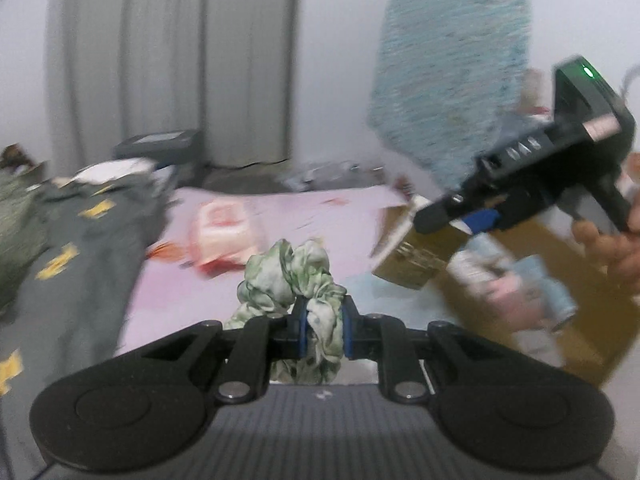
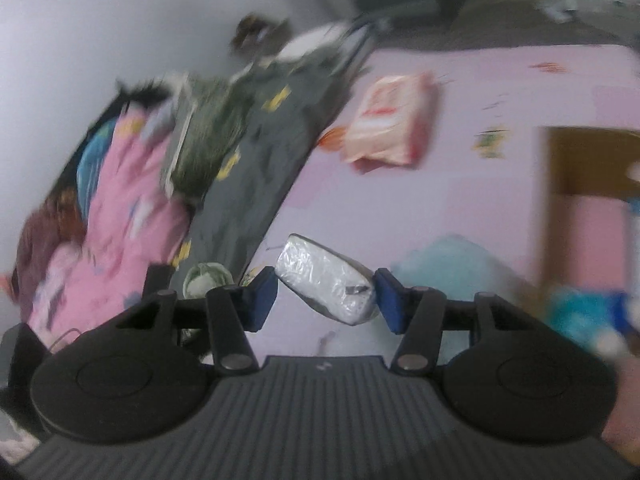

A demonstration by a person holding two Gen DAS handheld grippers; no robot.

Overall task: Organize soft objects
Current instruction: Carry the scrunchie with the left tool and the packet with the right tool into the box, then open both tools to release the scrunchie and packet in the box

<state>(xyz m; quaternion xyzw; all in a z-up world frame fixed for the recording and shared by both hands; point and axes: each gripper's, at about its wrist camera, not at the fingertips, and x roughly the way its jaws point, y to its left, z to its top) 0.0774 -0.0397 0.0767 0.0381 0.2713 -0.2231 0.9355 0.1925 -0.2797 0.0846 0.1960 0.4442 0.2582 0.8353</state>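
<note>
While both views are motion-blurred, only the coarse layout is readable:

bed: pink sheet (image 1: 248, 280) fills the middle of both views; small items are scattered on it.
bedding pile: grey blanket with yellow marks (image 2: 256, 168) runs down the left of both views; pink patterned cloth (image 2: 120, 208) sits lower left in the right wrist view.
box: brown cardboard box (image 1: 580, 280), right edge of the left wrist view; soft items already lie inside it. Looks like the drop target.
pink pack: pink-and-white soft pack (image 2: 388, 120), upper centre of the right wrist view, lying loose on the sheet.
left gripper (image 1: 323, 332): clenched on the green-and-white scrunchie (image 1: 292, 276), bottom centre; fabric bulges above the pads.
right gripper (image 2: 326, 298): blue pads bracket a white plastic-wrapped pad (image 2: 328, 276), lower centre, tilted. Jaws part-closed and apparently gripping its ends; contact at the left pad is unclear.
right gripper, from the left wrist view (image 1: 444, 216): over the box's near flap, right side.
step: carry both to the box.
advice: keep both grips firm, clear the flap, drop one at a time, and avoid crossing the arms.
</note>
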